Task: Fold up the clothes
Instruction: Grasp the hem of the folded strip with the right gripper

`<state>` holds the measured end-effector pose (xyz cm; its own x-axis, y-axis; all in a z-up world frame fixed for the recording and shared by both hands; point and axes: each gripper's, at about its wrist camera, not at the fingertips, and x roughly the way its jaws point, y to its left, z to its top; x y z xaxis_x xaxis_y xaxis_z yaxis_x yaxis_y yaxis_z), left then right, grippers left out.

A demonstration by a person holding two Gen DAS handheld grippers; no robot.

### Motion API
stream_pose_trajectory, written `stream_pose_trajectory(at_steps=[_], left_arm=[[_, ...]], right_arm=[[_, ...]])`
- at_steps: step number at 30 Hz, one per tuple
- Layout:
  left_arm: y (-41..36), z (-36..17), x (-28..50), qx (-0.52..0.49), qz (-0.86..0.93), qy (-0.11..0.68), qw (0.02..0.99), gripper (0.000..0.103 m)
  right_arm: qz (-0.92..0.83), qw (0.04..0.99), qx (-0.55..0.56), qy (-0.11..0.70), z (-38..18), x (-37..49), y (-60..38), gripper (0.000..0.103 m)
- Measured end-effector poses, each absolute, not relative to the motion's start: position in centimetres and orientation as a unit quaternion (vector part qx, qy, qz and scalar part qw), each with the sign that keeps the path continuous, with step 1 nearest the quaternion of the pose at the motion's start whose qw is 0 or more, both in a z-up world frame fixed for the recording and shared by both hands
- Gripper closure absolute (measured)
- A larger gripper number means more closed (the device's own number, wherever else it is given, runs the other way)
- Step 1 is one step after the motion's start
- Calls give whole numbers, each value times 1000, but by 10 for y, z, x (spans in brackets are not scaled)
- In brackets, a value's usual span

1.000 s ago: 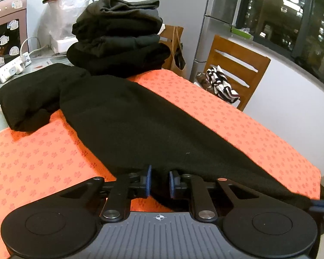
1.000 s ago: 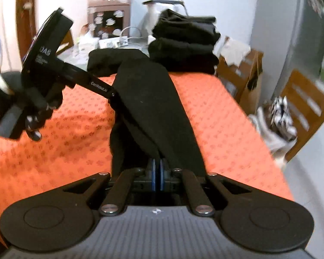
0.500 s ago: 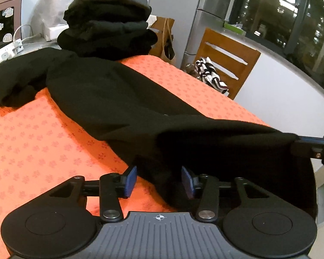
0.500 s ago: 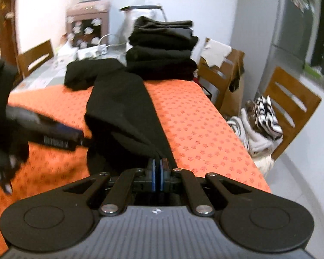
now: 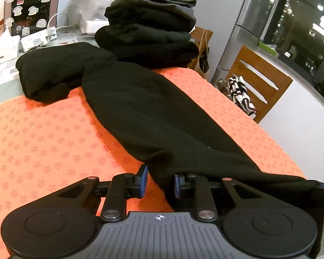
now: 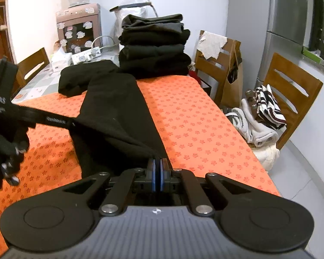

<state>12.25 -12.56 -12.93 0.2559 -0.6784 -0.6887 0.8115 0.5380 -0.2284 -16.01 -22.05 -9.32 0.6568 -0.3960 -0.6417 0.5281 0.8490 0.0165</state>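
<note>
A long black garment [image 5: 144, 108] lies stretched down the orange tablecloth [image 5: 43, 133], its far end bunched near a stack of folded black clothes [image 5: 149, 34]. My left gripper [image 5: 160, 183] is open; the garment's near edge hangs between its blue pads [image 5: 143, 181] and rests against the right one, unpinched. In the right wrist view my right gripper [image 6: 157, 172] is shut on the near corner of the black garment [image 6: 116, 112], holding it just above the cloth. The left gripper's body [image 6: 4, 108] shows at the left, its fingertips hidden behind the fabric.
Wooden chairs stand along the table's right side, one holding striped and white clothes [image 6: 267, 105]. A power strip [image 5: 38, 37] and a stickered appliance [image 6: 77, 28] sit at the far end. A fridge [image 6: 289, 21] stands at the right. The table's right edge is close.
The left gripper's jaws have spread apart and let go of the garment's edge. The right gripper stays shut on its corner, and the near end hangs lifted between the two.
</note>
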Motion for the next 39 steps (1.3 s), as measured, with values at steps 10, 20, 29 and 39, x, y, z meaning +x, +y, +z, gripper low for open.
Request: stream_pose_trajectory(at_steps=[10,20,29,39], left_arm=[[-106,-141,138,99,-475,403,776,75],[-86,-160,156,72,-485,422,763,66],[-72,-162,157,34,-494,423,759,66],[-68,-165,158,14,-484,432,761,66]], right_arm=[[-142,913,39,381,-100,-156,-187,98],[-74,896,46,436,-150,-142,-157,87],[-125,904,124,390,-126,-191,-193,84],[-185,886,180,386,-143,-207,-235,71]])
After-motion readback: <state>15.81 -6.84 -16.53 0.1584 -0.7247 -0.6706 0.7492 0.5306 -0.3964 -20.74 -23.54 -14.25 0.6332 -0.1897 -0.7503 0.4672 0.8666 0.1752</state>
